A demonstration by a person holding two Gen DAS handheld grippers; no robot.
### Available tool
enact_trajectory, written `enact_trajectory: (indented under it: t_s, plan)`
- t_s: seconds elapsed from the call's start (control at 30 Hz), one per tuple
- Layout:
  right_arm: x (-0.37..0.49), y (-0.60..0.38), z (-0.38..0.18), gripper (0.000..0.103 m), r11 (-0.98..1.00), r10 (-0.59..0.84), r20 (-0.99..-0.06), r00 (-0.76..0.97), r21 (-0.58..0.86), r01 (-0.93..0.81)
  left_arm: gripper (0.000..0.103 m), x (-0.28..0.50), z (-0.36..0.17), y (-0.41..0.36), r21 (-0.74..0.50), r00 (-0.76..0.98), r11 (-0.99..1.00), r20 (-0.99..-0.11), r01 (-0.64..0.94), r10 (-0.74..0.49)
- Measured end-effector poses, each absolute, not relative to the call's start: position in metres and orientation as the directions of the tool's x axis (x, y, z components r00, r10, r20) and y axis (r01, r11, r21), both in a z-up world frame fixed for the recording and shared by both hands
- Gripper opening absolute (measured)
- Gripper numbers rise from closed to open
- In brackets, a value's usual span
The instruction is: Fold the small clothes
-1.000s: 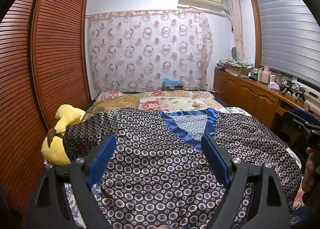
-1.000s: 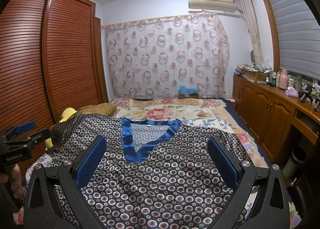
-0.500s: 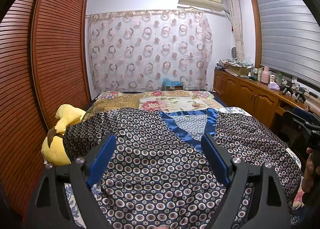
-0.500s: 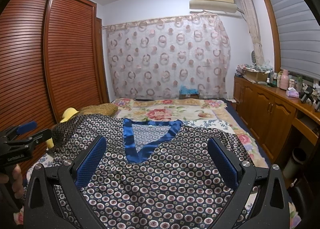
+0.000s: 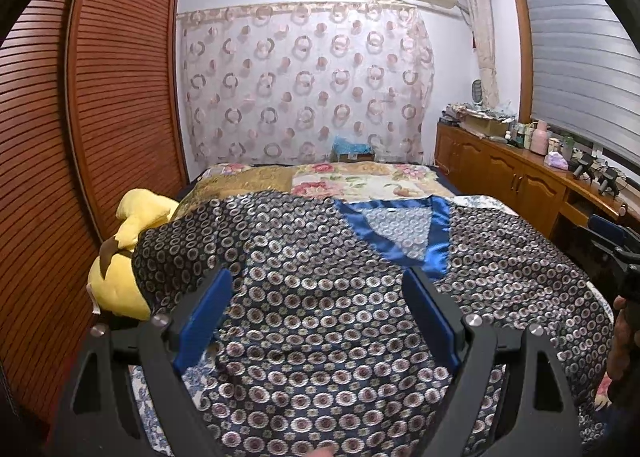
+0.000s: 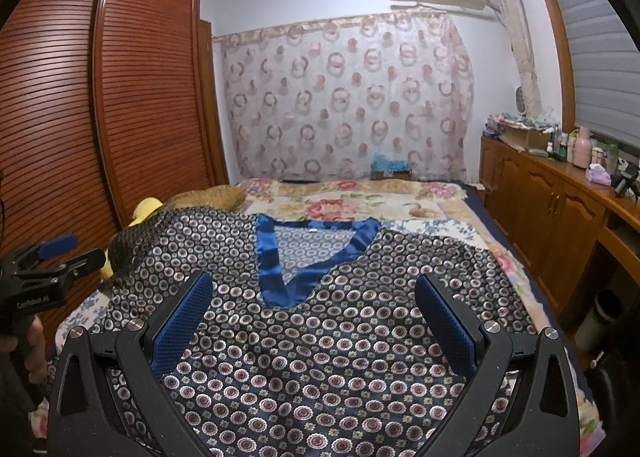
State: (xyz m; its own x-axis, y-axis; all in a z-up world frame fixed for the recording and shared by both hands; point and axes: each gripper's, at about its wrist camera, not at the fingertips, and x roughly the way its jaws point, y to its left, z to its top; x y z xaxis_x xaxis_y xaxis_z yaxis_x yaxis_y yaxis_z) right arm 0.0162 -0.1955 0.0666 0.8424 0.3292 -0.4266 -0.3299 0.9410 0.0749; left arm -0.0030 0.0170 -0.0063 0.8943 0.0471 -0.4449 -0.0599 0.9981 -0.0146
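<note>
A dark satin top with a ring pattern (image 5: 320, 297) (image 6: 340, 337) lies spread flat on the bed, its blue V-neck trim (image 5: 436, 233) (image 6: 272, 269) facing the far end. My left gripper (image 5: 318, 289) is open and empty above the top's near left part. My right gripper (image 6: 312, 293) is open and empty above its near right part. Each gripper shows at the edge of the other's view, the right one in the left wrist view (image 5: 616, 249) and the left one in the right wrist view (image 6: 48, 257).
A yellow plush toy (image 5: 124, 257) lies at the bed's left edge, partly under the left sleeve. A floral bedspread (image 6: 360, 205) covers the far bed. A slatted wooden wardrobe (image 5: 100, 117) stands left; a wooden cabinet with clutter (image 6: 560, 193) runs along the right.
</note>
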Motion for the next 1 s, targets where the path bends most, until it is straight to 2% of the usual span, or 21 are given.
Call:
enact_trajectory:
  t_s: [0.7,1.0]
  plan:
    - [0.039,-0.17,0.016,0.103,0.907,0.395,-0.521,0.757,0.092,-0.41,0.087,0.019,-0.058,0.109,-0.007,0.814,0.989,-0.569,-0.15,0.119]
    - [0.052,-0.132,0.004,0.103,0.862,0.443,-0.575,0.688,0.063,-0.503,0.087,0.029,-0.084,0.162,0.002,0.754,0.984,-0.643,-0.178,0.138]
